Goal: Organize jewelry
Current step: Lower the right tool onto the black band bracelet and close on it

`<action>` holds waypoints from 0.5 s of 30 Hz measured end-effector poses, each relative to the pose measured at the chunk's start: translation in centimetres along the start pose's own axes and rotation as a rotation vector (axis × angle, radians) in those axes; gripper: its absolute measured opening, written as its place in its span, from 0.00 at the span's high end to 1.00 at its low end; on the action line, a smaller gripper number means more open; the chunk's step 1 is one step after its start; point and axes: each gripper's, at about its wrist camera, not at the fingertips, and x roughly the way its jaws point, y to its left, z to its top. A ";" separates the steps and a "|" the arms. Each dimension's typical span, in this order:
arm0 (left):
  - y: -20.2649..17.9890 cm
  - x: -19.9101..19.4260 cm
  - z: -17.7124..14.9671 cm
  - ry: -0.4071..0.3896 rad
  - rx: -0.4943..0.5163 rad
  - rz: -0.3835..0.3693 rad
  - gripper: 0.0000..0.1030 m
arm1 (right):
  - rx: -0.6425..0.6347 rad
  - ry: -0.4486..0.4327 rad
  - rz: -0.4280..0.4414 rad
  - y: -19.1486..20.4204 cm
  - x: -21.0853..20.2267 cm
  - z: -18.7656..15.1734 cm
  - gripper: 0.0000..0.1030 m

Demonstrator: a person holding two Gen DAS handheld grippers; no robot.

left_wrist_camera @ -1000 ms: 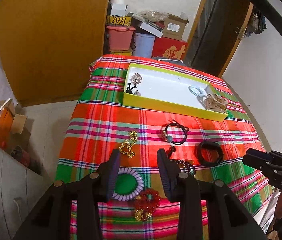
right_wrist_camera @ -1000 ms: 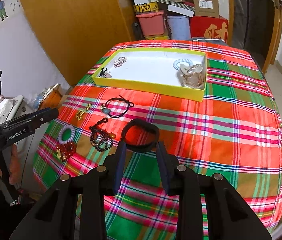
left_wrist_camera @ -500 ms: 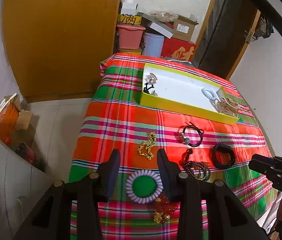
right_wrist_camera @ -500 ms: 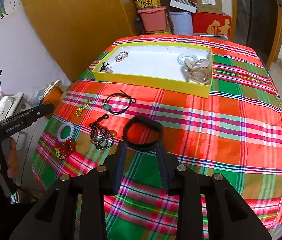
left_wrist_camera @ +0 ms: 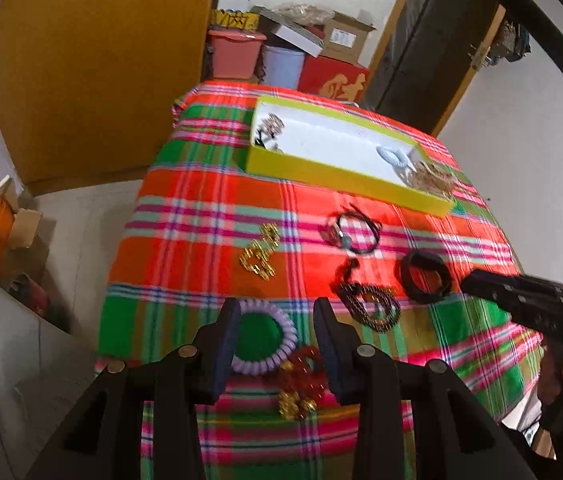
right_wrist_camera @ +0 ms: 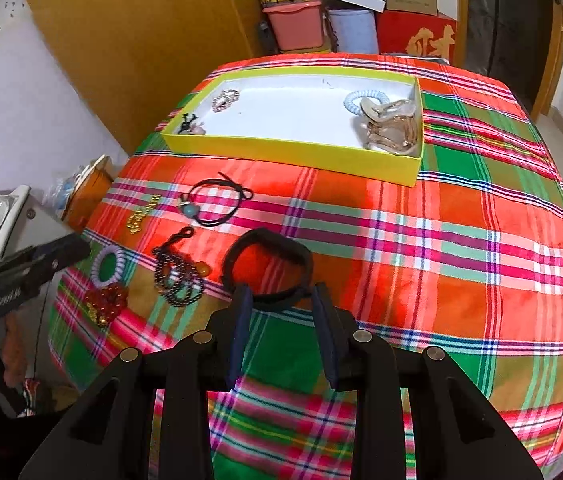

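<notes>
A yellow tray (right_wrist_camera: 289, 148) with a white floor stands at the far side of the plaid table and holds hair ties and clips. On the cloth lie a black band (right_wrist_camera: 267, 270), a dark bead string (right_wrist_camera: 177, 276), a black cord bracelet (right_wrist_camera: 213, 204), a gold chain (right_wrist_camera: 141, 214), a purple coil hair tie (left_wrist_camera: 263, 336) and a red bead bracelet (left_wrist_camera: 301, 372). My right gripper (right_wrist_camera: 281, 300) is open, its fingers astride the near edge of the black band. My left gripper (left_wrist_camera: 277, 316) is open just above the purple coil tie.
The table (right_wrist_camera: 441, 240) is covered by a red and green plaid cloth and drops off at its edges. Boxes and bins (right_wrist_camera: 341, 16) are stacked behind it. An orange wardrobe (left_wrist_camera: 93, 60) stands on the left and a dark door (left_wrist_camera: 433, 40) on the right.
My left gripper has drifted left and lowered towards the purple coil tie. My right gripper has moved forward onto the black band, which now lies between its fingers.
</notes>
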 end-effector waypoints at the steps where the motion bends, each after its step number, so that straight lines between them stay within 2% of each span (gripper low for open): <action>1: -0.1 0.1 -0.2 0.007 0.002 -0.004 0.63 | 0.001 0.006 -0.001 -0.1 0.3 0.1 0.69; 9: -1.4 1.2 -1.1 0.045 0.027 -0.031 0.63 | -0.003 0.039 -0.007 -0.7 2.4 0.9 0.69; 15: -1.1 1.6 -1.0 0.046 0.019 -0.013 0.63 | -0.013 0.057 -0.007 -0.8 3.7 1.3 0.69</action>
